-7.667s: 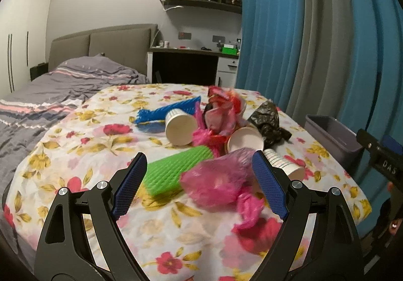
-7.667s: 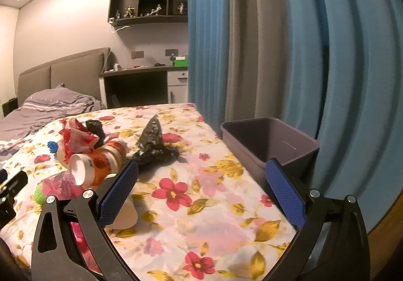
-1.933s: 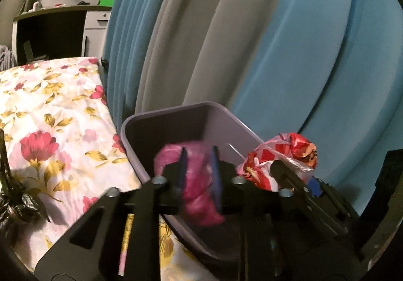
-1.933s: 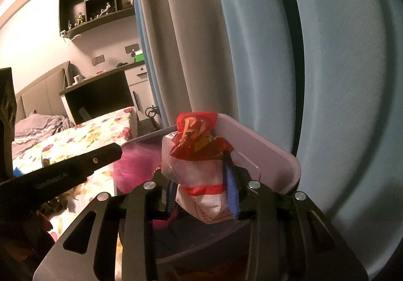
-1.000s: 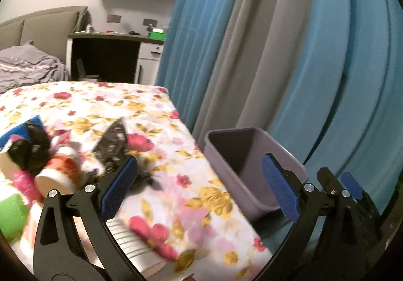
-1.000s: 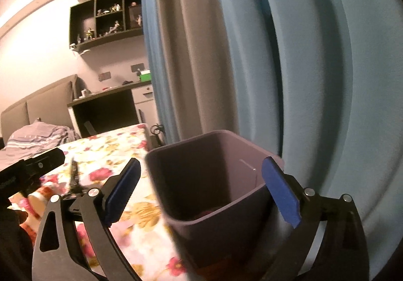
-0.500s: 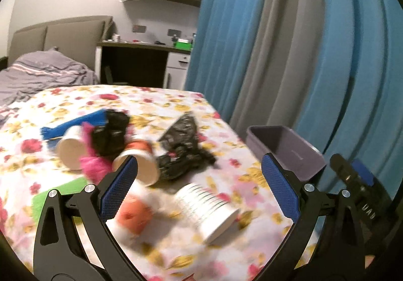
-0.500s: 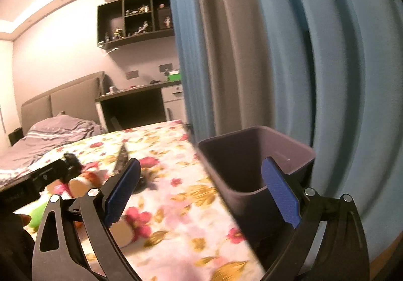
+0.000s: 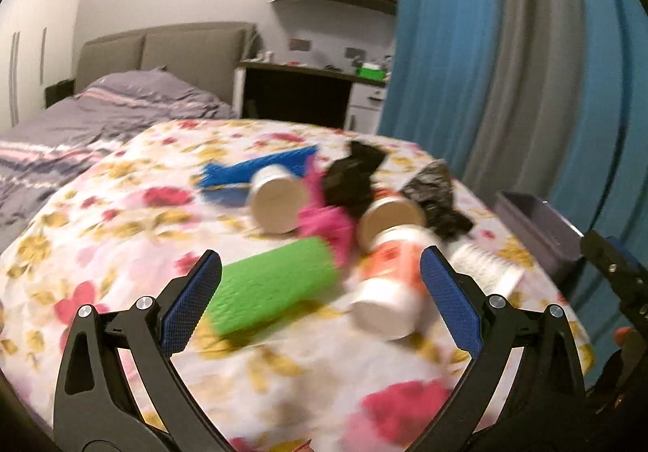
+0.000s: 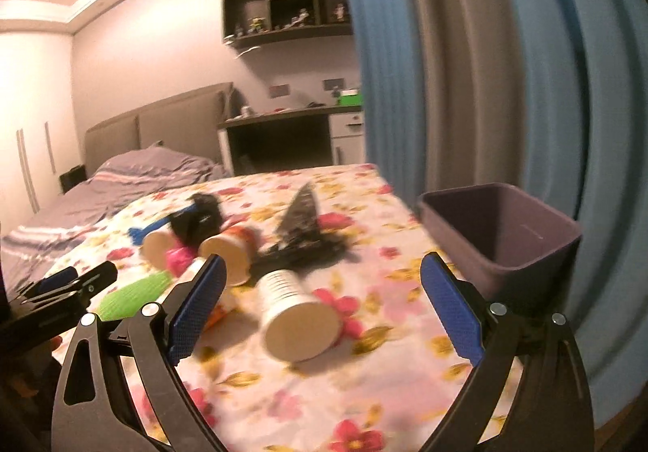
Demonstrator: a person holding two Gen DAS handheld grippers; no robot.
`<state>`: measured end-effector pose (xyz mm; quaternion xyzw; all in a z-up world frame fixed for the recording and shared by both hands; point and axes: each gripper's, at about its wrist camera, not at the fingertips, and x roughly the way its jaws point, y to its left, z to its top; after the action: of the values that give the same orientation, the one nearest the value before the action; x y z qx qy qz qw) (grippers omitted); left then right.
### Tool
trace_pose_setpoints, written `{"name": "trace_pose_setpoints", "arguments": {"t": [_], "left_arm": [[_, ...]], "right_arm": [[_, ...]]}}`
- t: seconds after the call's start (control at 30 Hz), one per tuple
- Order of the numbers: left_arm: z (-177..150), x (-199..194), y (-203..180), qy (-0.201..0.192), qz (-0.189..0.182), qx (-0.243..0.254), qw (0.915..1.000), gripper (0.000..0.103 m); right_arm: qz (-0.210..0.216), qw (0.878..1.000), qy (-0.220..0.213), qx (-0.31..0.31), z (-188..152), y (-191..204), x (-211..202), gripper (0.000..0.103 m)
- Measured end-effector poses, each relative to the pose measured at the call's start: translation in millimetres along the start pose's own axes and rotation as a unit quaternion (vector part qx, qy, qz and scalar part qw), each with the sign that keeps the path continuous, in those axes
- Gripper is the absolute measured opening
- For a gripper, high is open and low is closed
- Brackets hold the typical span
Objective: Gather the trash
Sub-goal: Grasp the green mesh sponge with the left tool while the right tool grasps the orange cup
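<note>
Trash lies on the floral tablecloth (image 9: 121, 233): a green foam roll (image 9: 275, 284), an orange-and-white cup (image 9: 391, 282), a white cup (image 9: 277, 201), pink plastic (image 9: 328, 223), black bags (image 9: 352, 176), a blue net (image 9: 259, 168). My left gripper (image 9: 320, 302) is open and empty, just before the green roll and orange cup. My right gripper (image 10: 322, 306) is open and empty above a striped white cup (image 10: 297, 318). The purple bin (image 10: 502, 237) stands at the table's right edge, ahead of my right finger.
Blue and grey curtains (image 10: 506, 67) hang right behind the bin. A bed (image 9: 81, 120) with grey bedding lies beyond the table at left. A dark desk (image 9: 299, 91) and a wall shelf stand at the back. The left gripper shows in the right wrist view (image 10: 60, 286).
Both grippers dropped their trash into the bin, opened, and swung back left from the bin to the trash pile on the table. The views are blurred by motion.
</note>
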<state>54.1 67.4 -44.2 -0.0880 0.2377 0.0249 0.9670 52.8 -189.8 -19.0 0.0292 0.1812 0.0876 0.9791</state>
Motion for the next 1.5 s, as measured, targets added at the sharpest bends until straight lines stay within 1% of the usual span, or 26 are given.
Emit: {"name": "trace_pose_setpoints", "arguments": {"t": [0.13,0.2,0.27,0.33,0.37,0.4,0.5,0.57,0.6,0.63,0.67,0.7,0.73,0.77,0.8,0.87,0.9,0.93,1.07,1.2,1.33,1.5], "left_arm": [[-7,4,30,0.021,0.018,-0.016,0.9995,0.097],[-9,7,42,0.035,0.014,-0.032,0.9988,0.097],[-9,13,51,0.048,0.009,-0.045,0.9978,0.094],[-11,21,56,0.067,0.002,-0.048,0.9966,0.084],[-12,27,59,0.084,-0.004,-0.05,0.9952,0.081],[-13,32,60,0.096,-0.007,-0.052,0.994,0.075],[-19,44,62,0.126,-0.018,-0.058,0.9902,0.069],[-21,51,65,0.138,-0.027,-0.066,0.9878,0.064],[-21,53,65,0.144,-0.028,-0.069,0.9868,0.06],[-22,56,65,0.152,-0.029,-0.071,0.9854,0.052],[-22,57,66,0.155,-0.034,-0.075,0.9844,0.048],[-22,59,66,0.159,-0.037,-0.078,0.9835,0.041],[-22,60,67,0.161,-0.041,-0.083,0.9826,0.037],[-22,60,67,0.16,-0.043,-0.086,0.9824,0.035],[-21,60,67,0.158,-0.045,-0.088,0.9824,0.029],[-19,59,66,0.153,-0.051,-0.091,0.9828,0.011],[-18,59,65,0.152,-0.053,-0.092,0.9826,0.006],[-18,59,65,0.149,-0.056,-0.093,0.9828,0.005],[-15,50,63,0.126,-0.064,-0.096,0.9853,0.004],[-6,33,66,0.091,-0.058,-0.096,0.9895,0.004],[4,10,71,0.047,-0.034,-0.082,0.9949,0.004],[9,-6,76,0.02,-0.019,-0.077,0.9966,0.004]], "right_arm": [[0.022,1.0,0.016,-0.011,-6,24,8,0.093],[0.032,0.999,0.022,-0.018,-8,36,11,0.093],[0.04,0.999,0.026,-0.025,-10,47,13,0.093],[0.047,0.998,0.032,-0.03,-12,58,17,0.093],[0.049,0.998,0.034,-0.031,-13,61,18,0.093],[0.051,0.998,0.035,-0.033,-14,64,19,0.093],[0.054,0.997,0.041,-0.037,-16,71,23,0.093],[0.053,0.997,0.046,-0.04,-18,77,27,0.093],[0.054,0.997,0.049,-0.041,-19,77,28,0.093],[0.055,0.996,0.05,-0.041,-19,78,30,0.093],[0.055,0.996,0.052,-0.041,-20,79,32,0.093],[0.055,0.996,0.053,-0.041,-20,80,33,0.093],[0.055,0.996,0.054,-0.04,-20,80,34,0.093],[0.055,0.996,0.056,-0.039,-20,81,36,0.093],[0.056,0.996,0.057,-0.039,-21,81,37,0.093],[0.055,0.996,0.061,-0.039,-22,82,40,0.093],[0.056,0.996,0.064,-0.039,-22,83,41,0.093],[0.057,0.995,0.066,-0.038,-22,83,42,0.093],[0.062,0.995,0.072,-0.04,-24,87,45,0.093],[0.068,0.994,0.078,-0.038,-23,90,47,0.093],[0.078,0.992,0.093,-0.033,-24,96,55,0.093],[0.072,0.99,0.117,-0.02,-25,106,73,0.093]]}}
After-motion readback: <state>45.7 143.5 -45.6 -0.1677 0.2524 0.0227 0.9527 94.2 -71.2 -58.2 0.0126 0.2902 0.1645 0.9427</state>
